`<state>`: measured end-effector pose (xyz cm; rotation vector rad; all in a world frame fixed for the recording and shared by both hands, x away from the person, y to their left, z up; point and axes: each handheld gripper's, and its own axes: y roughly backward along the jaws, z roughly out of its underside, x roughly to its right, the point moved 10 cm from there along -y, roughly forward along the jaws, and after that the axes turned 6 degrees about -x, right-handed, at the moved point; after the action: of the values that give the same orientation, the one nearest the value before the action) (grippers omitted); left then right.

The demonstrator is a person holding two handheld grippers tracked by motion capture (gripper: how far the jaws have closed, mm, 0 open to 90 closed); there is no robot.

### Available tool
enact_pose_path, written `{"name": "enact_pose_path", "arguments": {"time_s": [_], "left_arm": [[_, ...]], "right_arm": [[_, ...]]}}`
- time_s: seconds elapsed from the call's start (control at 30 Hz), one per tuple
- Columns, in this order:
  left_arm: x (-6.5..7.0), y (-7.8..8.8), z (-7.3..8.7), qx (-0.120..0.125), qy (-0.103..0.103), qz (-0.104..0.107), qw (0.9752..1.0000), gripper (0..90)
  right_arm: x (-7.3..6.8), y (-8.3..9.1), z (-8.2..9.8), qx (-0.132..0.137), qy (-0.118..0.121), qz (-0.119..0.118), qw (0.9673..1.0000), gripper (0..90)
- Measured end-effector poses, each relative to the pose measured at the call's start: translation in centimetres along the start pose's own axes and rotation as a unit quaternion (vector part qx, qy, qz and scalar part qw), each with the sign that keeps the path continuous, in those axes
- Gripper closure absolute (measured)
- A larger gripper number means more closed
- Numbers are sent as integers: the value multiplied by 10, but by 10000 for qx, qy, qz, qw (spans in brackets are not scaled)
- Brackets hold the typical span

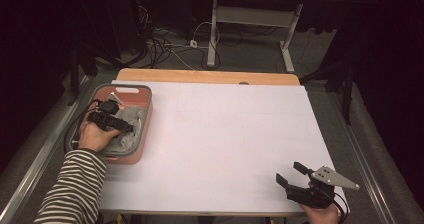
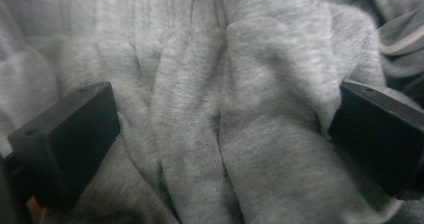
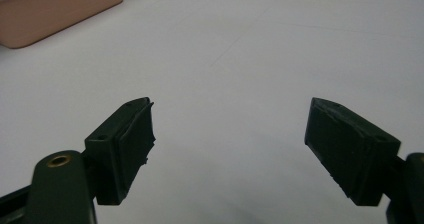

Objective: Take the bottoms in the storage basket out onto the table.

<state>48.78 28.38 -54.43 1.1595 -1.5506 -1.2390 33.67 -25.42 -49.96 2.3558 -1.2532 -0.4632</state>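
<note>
A salmon-pink bin [image 1: 143, 134] with a grey rim stands at the table's left edge, and crumpled grey cloth [image 1: 131, 116] lies in it. My left gripper [image 1: 125, 126] reaches down into the bin. In the left gripper view its jaws stand wide apart, pressed into folds of the grey cloth [image 2: 215, 109], which bunches up between them. At the front right of the table my right gripper [image 1: 292, 173] hovers open over the bare white surface, nothing between its jaws. The right gripper view shows the bin [image 3: 55, 9] far off at top left.
A white sheet [image 1: 225, 134] covers the table, with a wooden strip [image 1: 205, 76] along the far edge. Beyond it are a desk frame [image 1: 250, 29] and loose cables [image 1: 165, 46] on the floor. A striped sleeve [image 1: 75, 184] comes in at bottom left.
</note>
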Motion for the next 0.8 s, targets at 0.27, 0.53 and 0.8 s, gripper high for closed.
{"name": "enact_pose_path", "arguments": {"time_s": [0.27, 0.53, 0.8], "left_arm": [[1, -5, 2, -73, 3, 164, 9998, 0], [2, -7, 1, -83, -21, 249, 9997, 0], [4, -4, 2, -85, -88, 227, 9997, 58]], "right_arm": [[0, 0, 0, -15, -16, 3, 10000, 201], [-1, -1, 1, -37, 17, -27, 10000, 202], [-1, -1, 1, -40, 15, -19, 10000, 202]]}}
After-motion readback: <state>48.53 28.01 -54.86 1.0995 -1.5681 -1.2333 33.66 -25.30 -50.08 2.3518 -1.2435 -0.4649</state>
